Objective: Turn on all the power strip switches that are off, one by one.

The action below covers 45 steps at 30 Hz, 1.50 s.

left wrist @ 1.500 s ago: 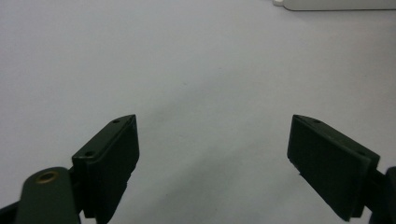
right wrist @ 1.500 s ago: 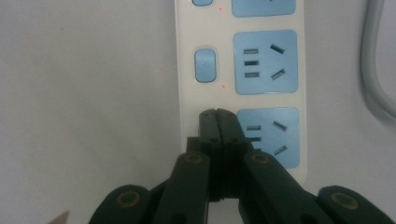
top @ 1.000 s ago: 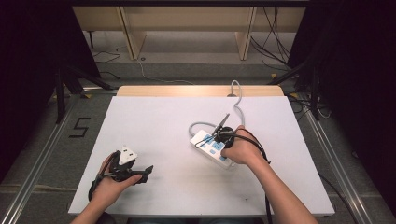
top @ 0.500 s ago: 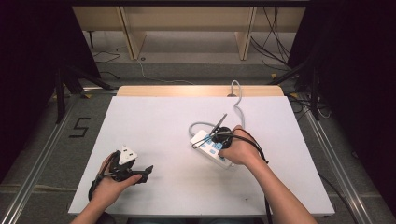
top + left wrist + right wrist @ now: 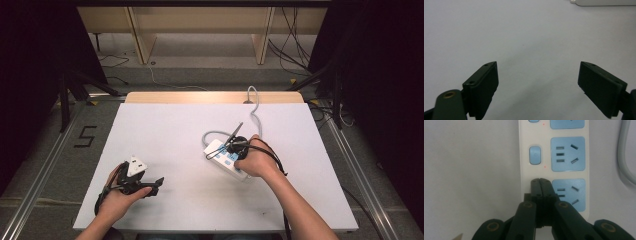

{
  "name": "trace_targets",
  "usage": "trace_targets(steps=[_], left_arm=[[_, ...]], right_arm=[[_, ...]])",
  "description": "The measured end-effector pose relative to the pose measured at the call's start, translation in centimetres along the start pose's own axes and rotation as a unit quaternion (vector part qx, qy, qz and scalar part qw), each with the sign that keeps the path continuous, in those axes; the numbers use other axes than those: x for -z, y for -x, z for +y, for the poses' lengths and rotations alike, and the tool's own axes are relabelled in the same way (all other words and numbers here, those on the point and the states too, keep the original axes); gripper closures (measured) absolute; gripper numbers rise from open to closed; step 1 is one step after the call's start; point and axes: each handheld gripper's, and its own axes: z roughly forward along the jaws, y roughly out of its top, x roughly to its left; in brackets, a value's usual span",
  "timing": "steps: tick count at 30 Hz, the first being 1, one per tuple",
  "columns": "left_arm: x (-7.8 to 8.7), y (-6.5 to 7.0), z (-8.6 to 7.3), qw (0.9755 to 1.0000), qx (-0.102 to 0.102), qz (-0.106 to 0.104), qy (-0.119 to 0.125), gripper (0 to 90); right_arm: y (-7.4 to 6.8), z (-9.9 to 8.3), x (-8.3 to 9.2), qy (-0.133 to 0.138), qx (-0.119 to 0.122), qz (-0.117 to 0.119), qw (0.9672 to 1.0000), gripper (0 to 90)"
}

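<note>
Right now: right gripper (image 5: 540, 181) on power strip (image 5: 227, 159)
Jaws clenched, tips over a switch; strip's long axis runs straight ahead; left gripper (image 5: 537, 87) released, well apart.

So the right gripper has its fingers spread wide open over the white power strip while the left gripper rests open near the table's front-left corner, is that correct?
Not quite: the right gripper has its fingers closed together, tips over the white power strip beside a blue socket, where a switch would sit. The right gripper view shows this. The left gripper does rest open near the table's front-left corner.
</note>
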Motion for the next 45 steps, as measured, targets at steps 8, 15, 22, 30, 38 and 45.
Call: trace_targets(steps=[8, 15, 22, 30, 38, 45], left_arm=[[0.0, 0.1, 0.0, 1.0, 0.001, -0.001, 0.0, 16.6], [0.0, 0.0, 0.0, 1.0, 0.001, -0.001, 0.0, 16.6], [0.0, -0.1, 0.0, 1.0, 0.0, -0.001, -0.003, 16.6], [0.0, 0.0, 0.0, 1.0, 0.001, -0.001, -0.002, 16.7], [0.0, 0.0, -0.1, 1.0, 0.003, 0.001, -0.002, 16.7], [0.0, 0.0, -0.1, 1.0, 0.003, 0.002, -0.002, 16.7]], right_arm=[[-0.1, 0.2, -0.1, -0.007, -0.003, -0.003, 1.0, 90.0], [0.0, 0.2, -0.2, -0.009, -0.004, 0.001, 1.0, 90.0], [0.4, -0.6, 0.2, 0.038, -0.011, 0.006, 0.9992, 90.0], [1.6, -2.6, 0.9, 0.107, -0.033, 0.013, 0.9936, 85.7], [2.6, -5.0, 1.7, 0.173, -0.049, -0.003, 0.9836, 73.5], [3.5, -8.6, 1.3, 0.245, -0.066, -0.011, 0.9671, 56.3]])
